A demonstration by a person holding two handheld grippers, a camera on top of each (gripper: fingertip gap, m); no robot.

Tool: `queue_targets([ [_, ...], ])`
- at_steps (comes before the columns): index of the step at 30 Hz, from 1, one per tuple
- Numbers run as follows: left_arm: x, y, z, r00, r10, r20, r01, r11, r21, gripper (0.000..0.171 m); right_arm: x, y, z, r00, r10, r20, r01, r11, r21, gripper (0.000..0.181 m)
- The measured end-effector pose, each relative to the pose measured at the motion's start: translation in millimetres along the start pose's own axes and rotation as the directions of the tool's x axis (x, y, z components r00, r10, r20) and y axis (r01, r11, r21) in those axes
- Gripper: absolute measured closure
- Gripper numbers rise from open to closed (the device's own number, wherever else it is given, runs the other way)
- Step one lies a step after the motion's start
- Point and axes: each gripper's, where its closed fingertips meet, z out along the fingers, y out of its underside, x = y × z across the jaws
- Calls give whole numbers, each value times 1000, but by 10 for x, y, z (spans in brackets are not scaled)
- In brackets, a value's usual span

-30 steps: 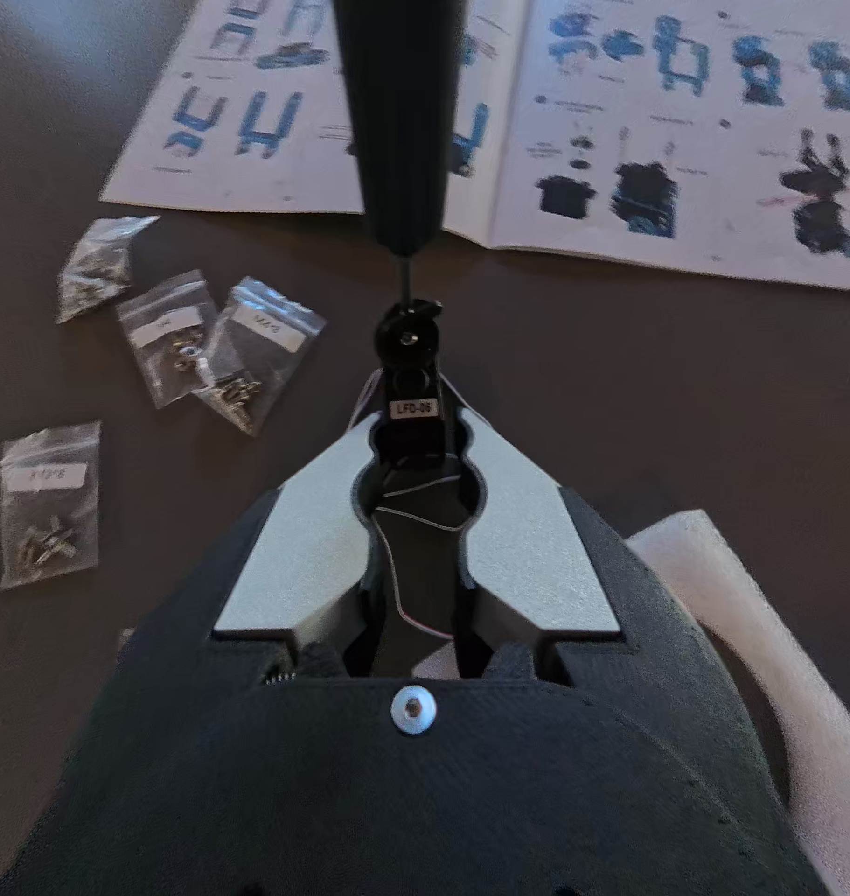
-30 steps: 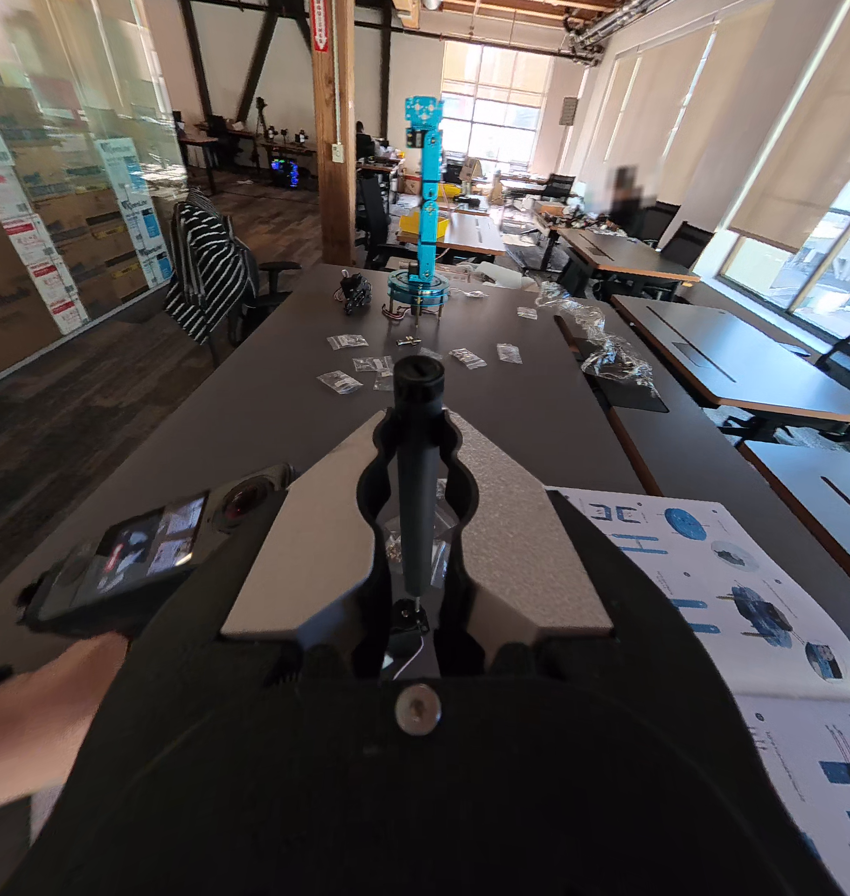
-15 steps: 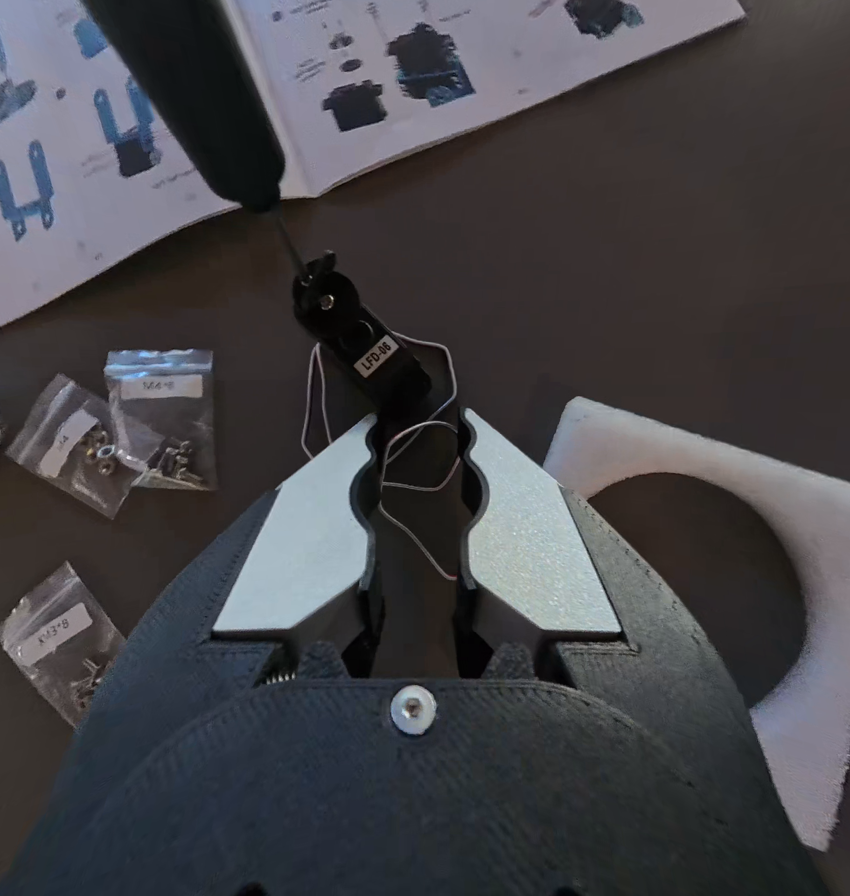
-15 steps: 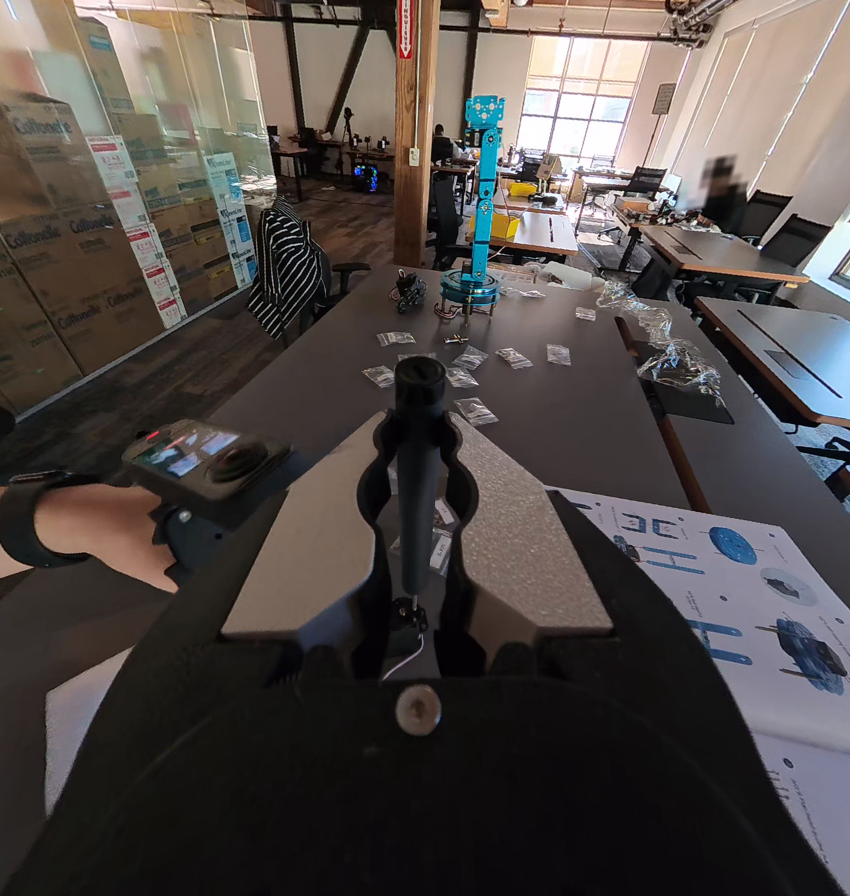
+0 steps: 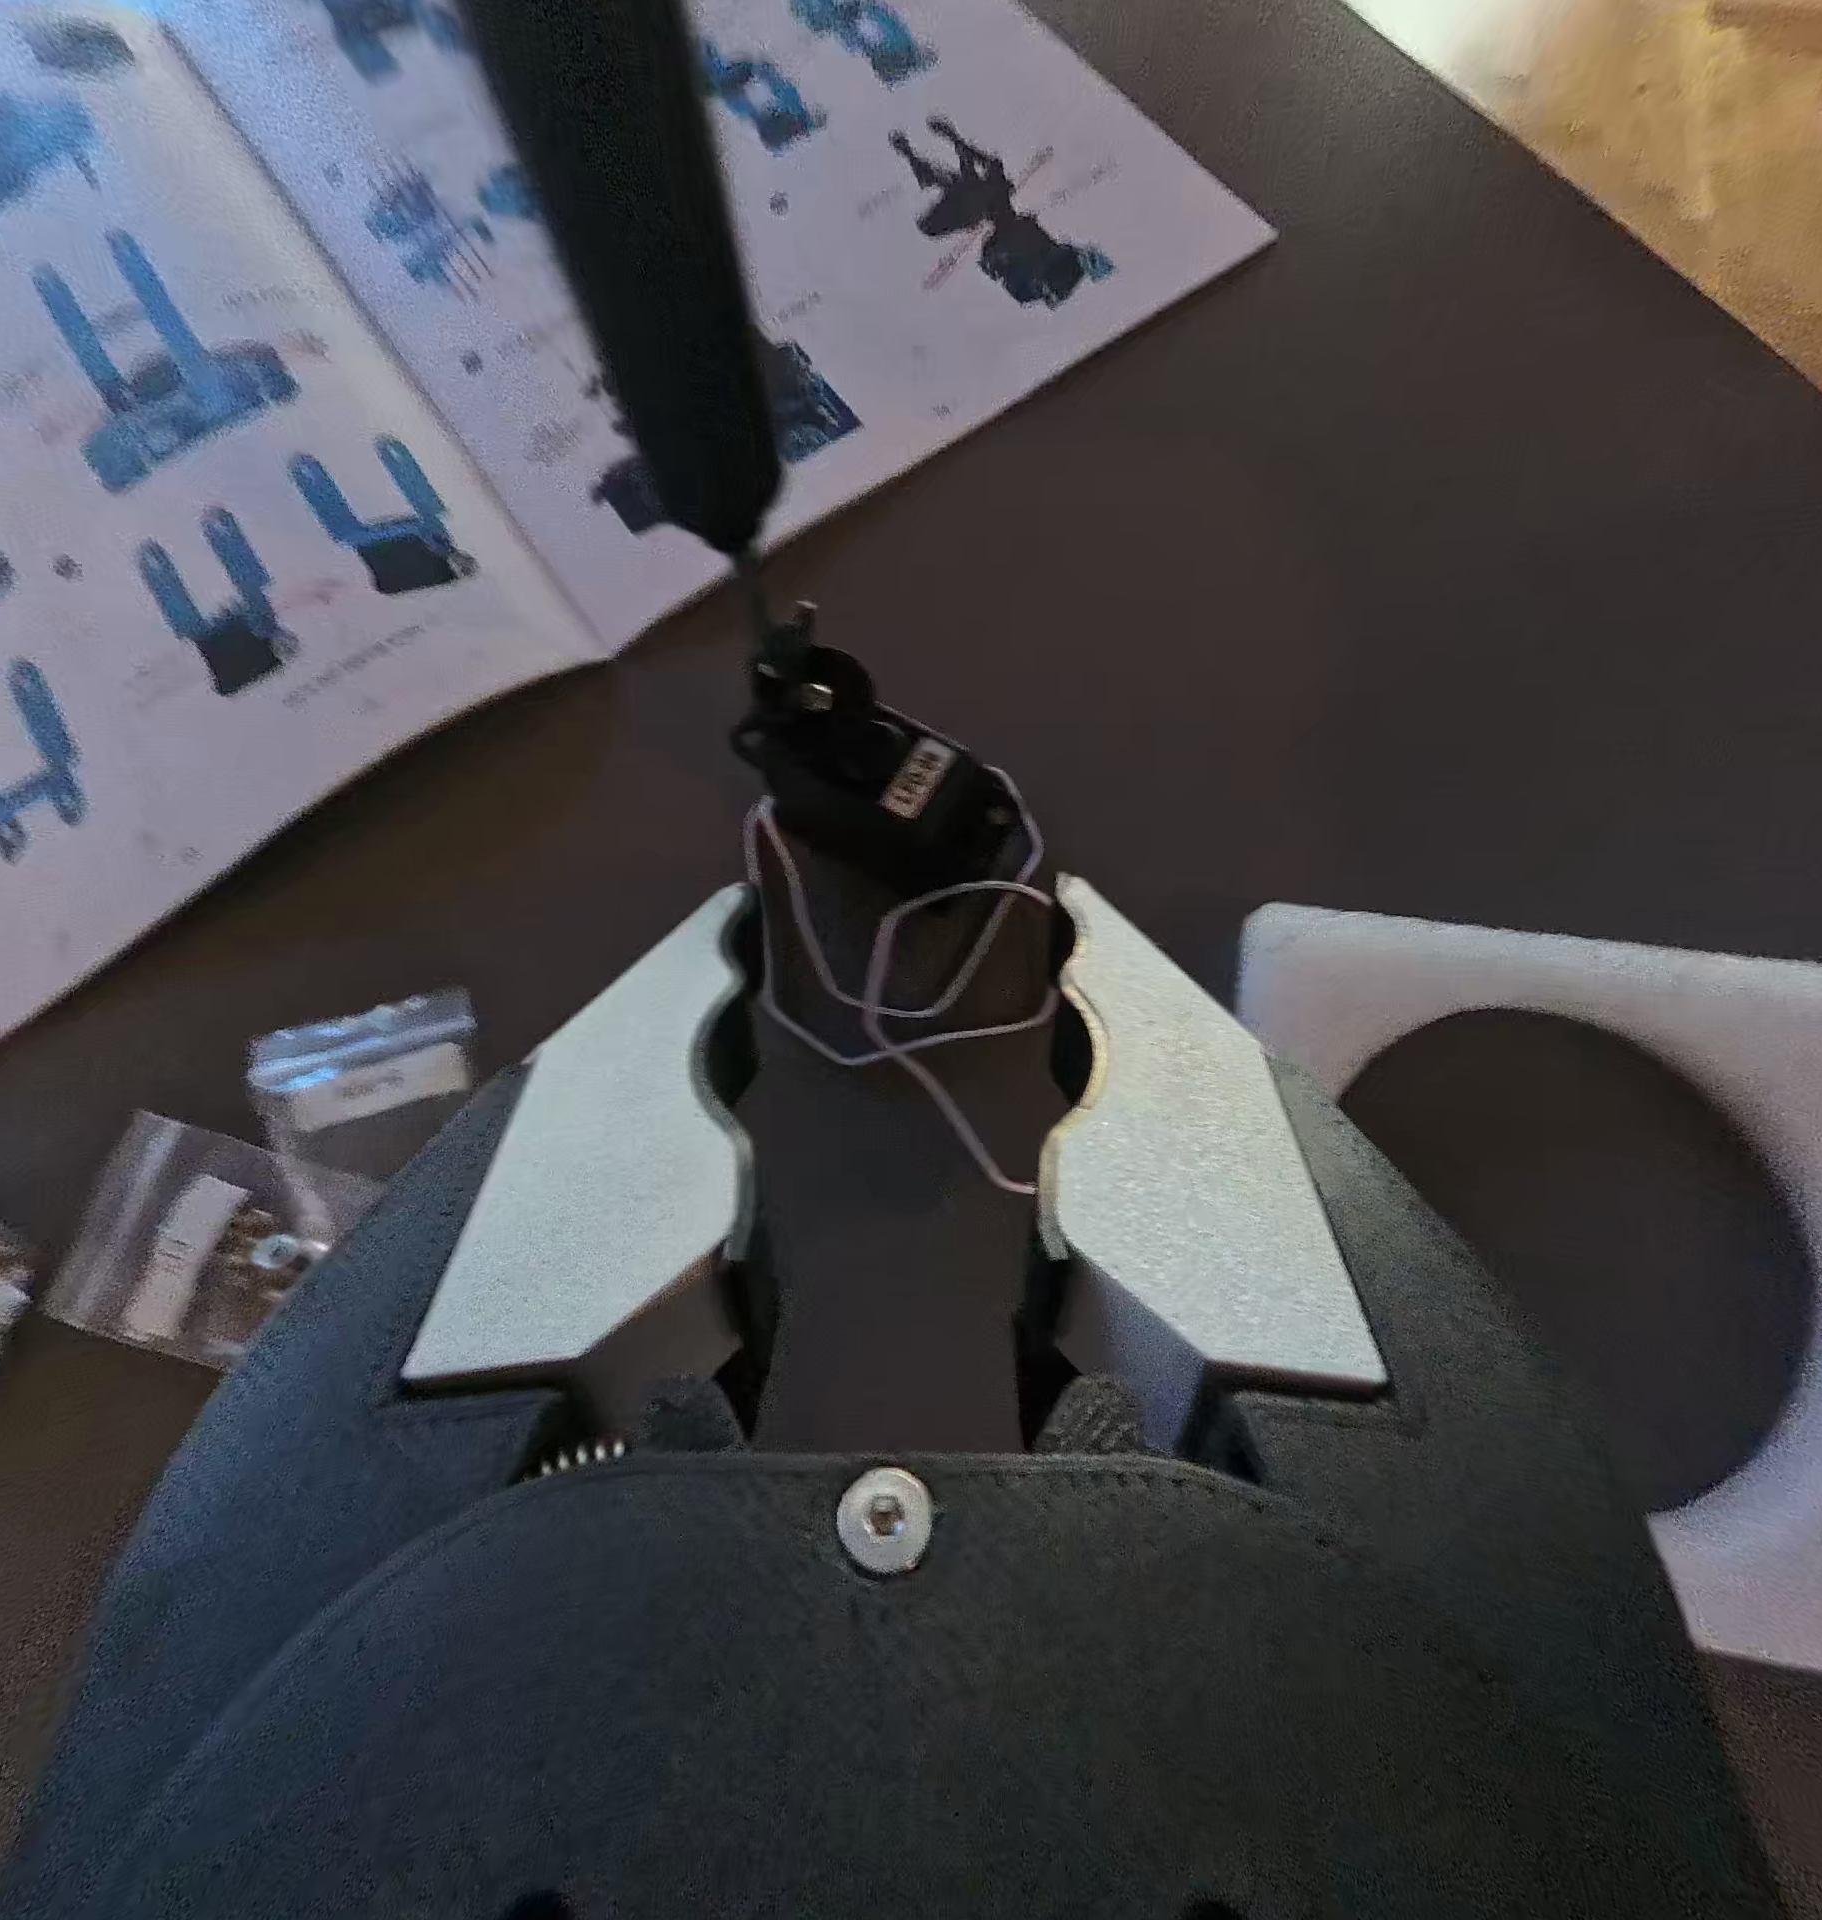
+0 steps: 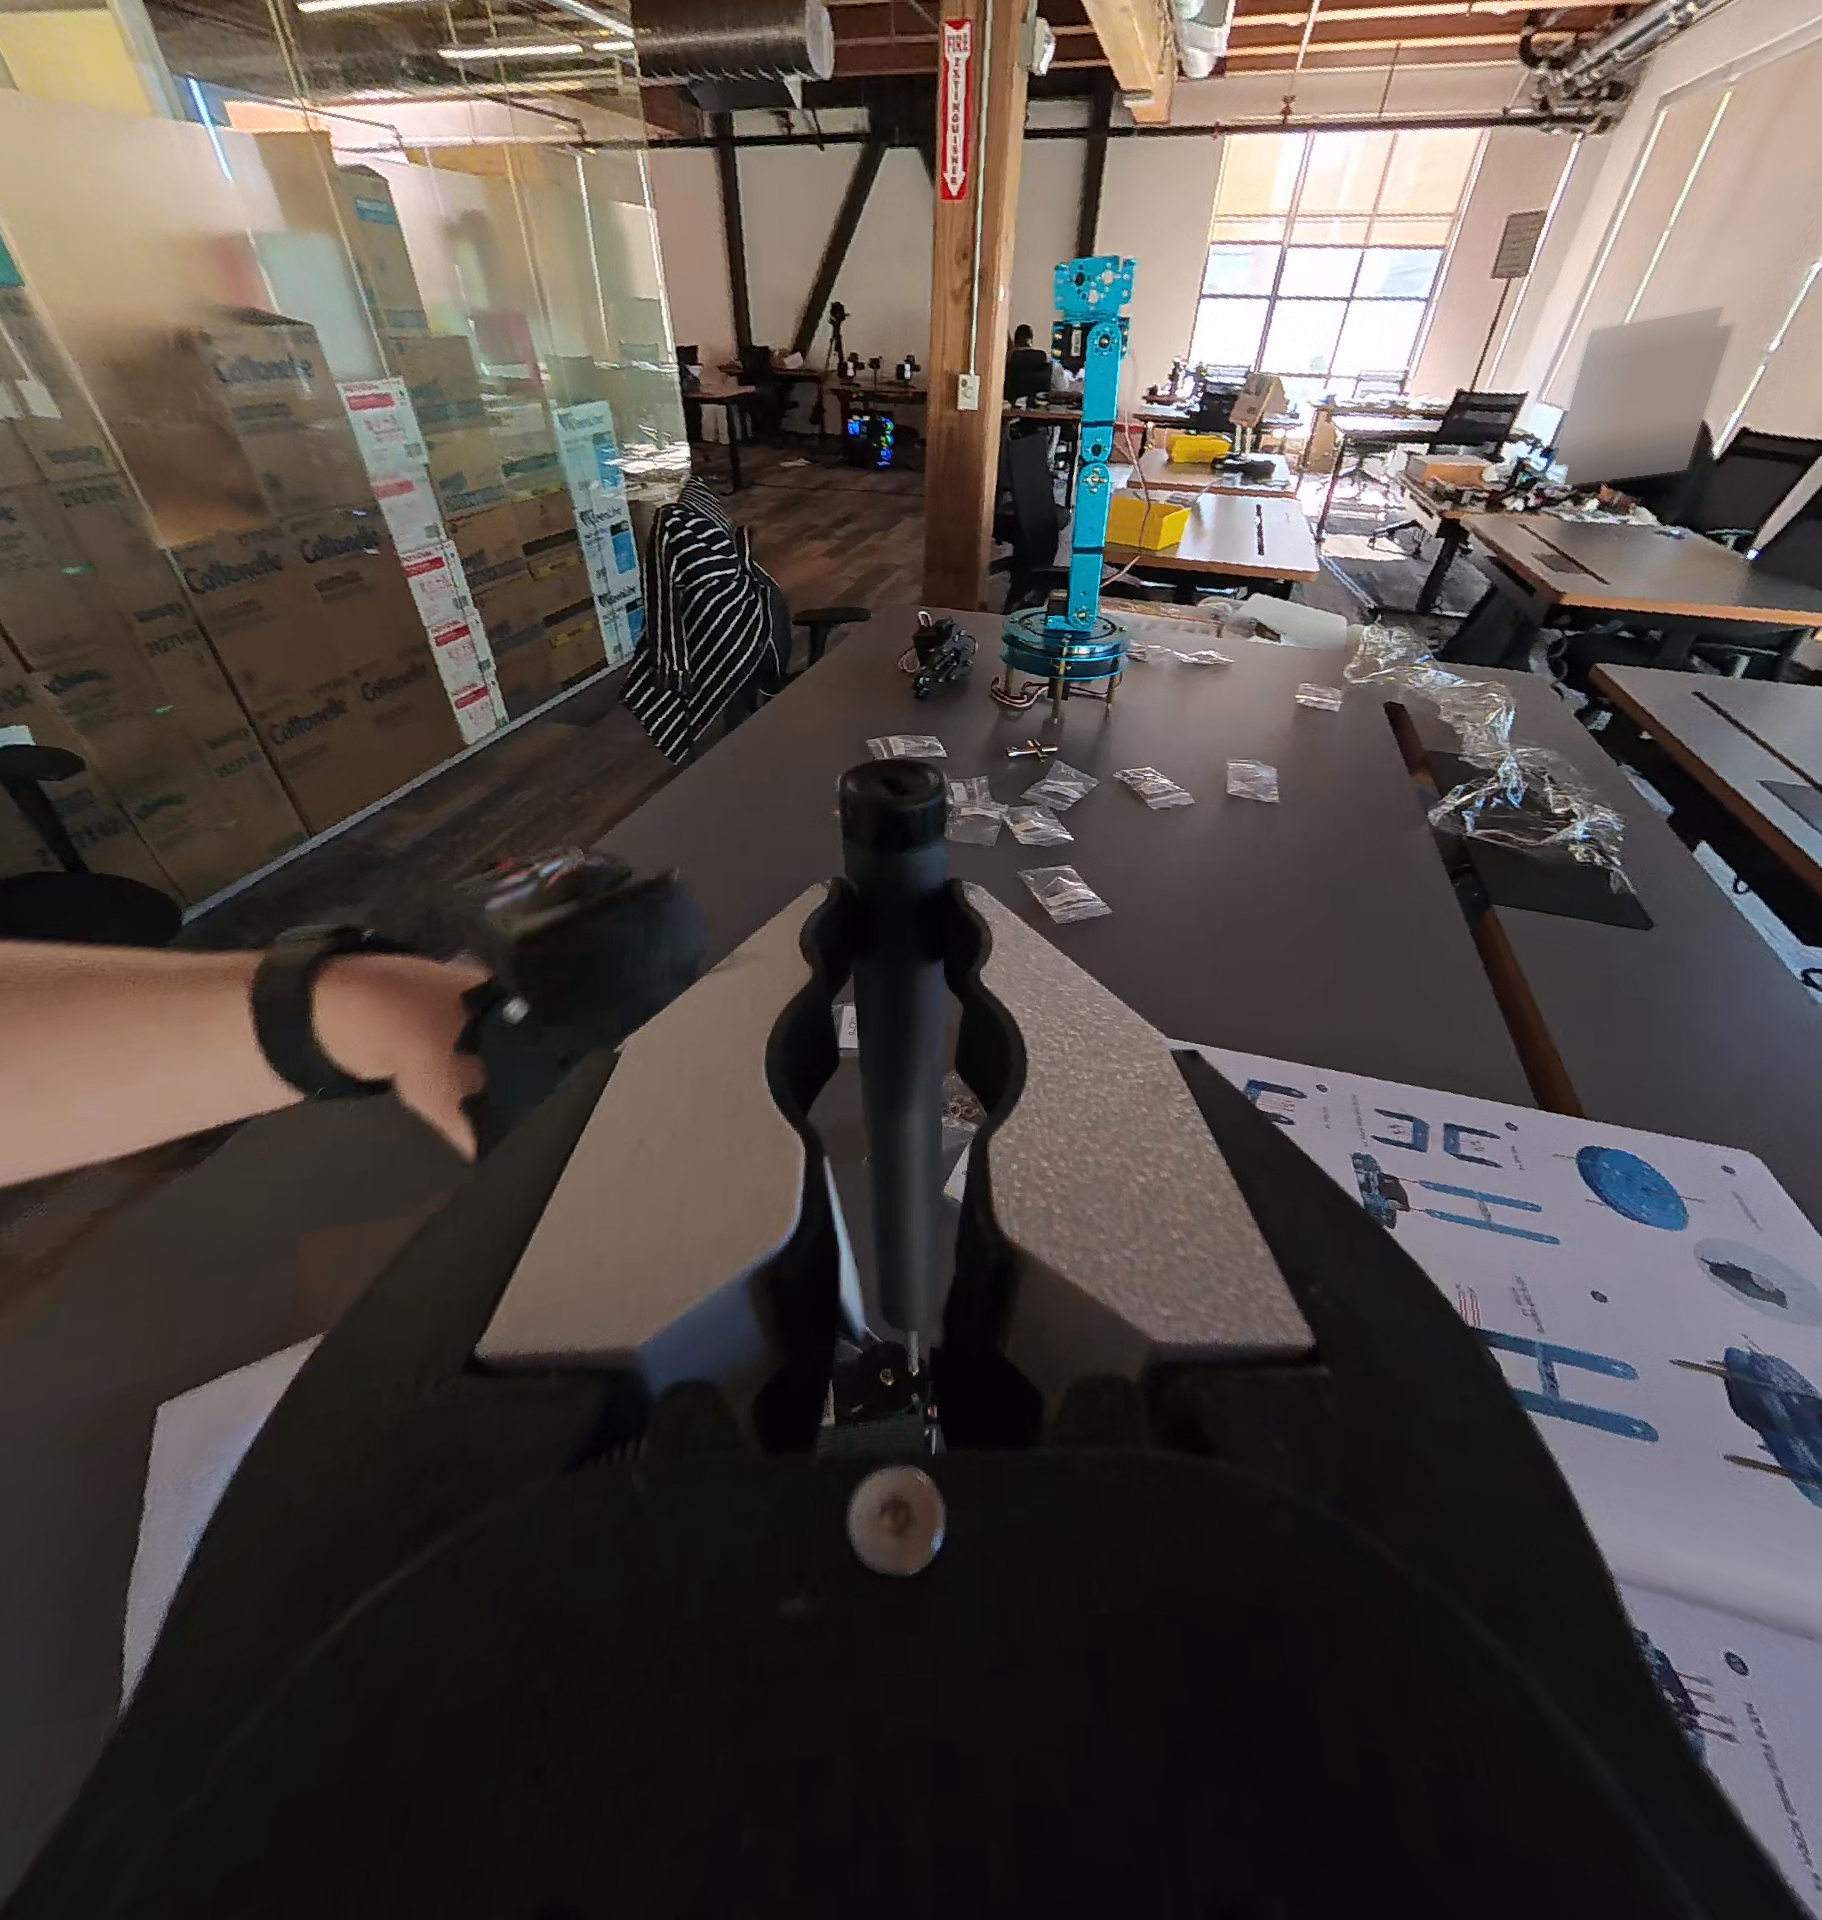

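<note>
Spread wider than half a second ago, the left gripper [image 5: 896, 904] stands open, the black servo [image 5: 876, 769] lying free just past its tips — loose wires trailing between them. At left, hardware bags [image 5: 263, 1174]; ahead, the manual [image 5: 263, 364]; right, white foam [image 5: 1572, 1143]. The right gripper [image 6: 899, 904] clamps the screwdriver [image 6: 896, 997], tip on the servo.

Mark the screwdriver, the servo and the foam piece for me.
screwdriver [image 6: 902, 1091]: right wrist view, mid-handle between the fingers.
servo [image 5: 876, 774]: left wrist view, black body beside its label.
foam piece [image 5: 1406, 966]: left wrist view, top edge above the round cutout.
</note>
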Motion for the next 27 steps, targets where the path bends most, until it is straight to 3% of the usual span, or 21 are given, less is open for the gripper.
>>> queue_targets([
  [2,-110,-59,-25,998,36,-58,-33,998,57,103,-9,2,-37,1000,-2,13,2,1000,12,166],
  [5,-118,-177,37,975,51,-215,-25,992,125,96,-9,1,-76,1000,6,24,-7,999,40,166],
  [8,-42,-260,135,935,90,-342,-36,986,162,98,17,3,-97,1000,18,24,-19,999,46,166],
  [12,31,-186,251,897,90,-432,-38,991,128,108,33,6,-113,1000,15,22,-16,999,40,166],
  [16,36,-173,263,913,105,-395,-61,991,121,109,53,5,-135,1000,8,16,-8,999,38,165],
  [27,-20,-177,274,976,-167,-141,184,976,119,110,112,18,-112,1000,13,-12,-12,999,35,165],
])
